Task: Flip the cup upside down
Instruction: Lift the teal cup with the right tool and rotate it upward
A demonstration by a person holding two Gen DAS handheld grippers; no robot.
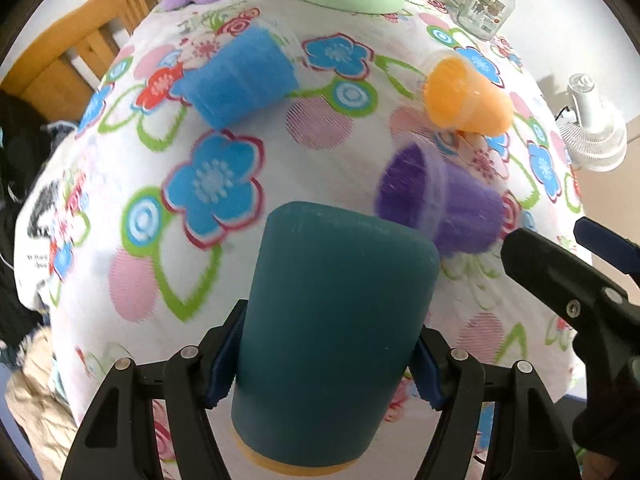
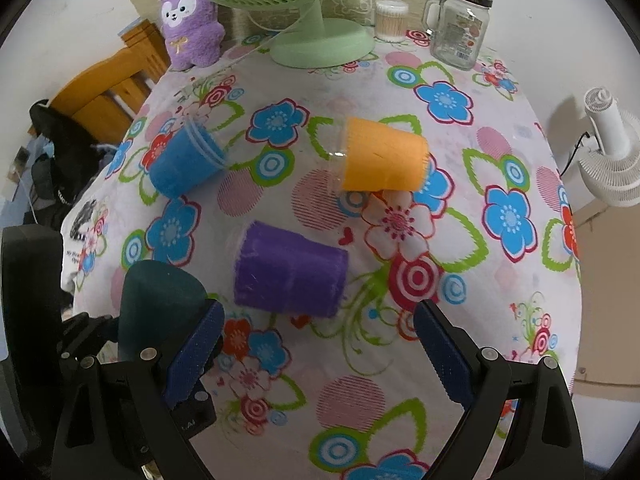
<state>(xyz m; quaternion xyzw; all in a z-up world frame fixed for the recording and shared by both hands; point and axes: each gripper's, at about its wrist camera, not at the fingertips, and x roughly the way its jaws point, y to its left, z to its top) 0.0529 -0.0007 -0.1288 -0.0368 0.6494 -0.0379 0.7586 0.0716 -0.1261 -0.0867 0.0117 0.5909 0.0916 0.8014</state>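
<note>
My left gripper (image 1: 326, 364) is shut on a dark teal cup (image 1: 332, 320), held bottom-up above the near part of the table, with a yellow rim at its lower end. The same cup shows at the left of the right wrist view (image 2: 156, 304). My right gripper (image 2: 318, 356) is open and empty above the flowered tablecloth (image 2: 500, 280), just in front of a purple cup (image 2: 290, 268) lying on its side. A blue cup (image 2: 186, 162) and an orange cup (image 2: 384, 160) also lie on their sides farther back.
A green desk fan (image 2: 316, 36), a purple plush toy (image 2: 192, 24), a glass jar mug with a green lid (image 2: 460, 20) and a cotton swab box (image 2: 390, 20) stand along the far edge. A white fan (image 2: 612, 152) stands off the table at right. A wooden chair (image 2: 116, 80) is at far left.
</note>
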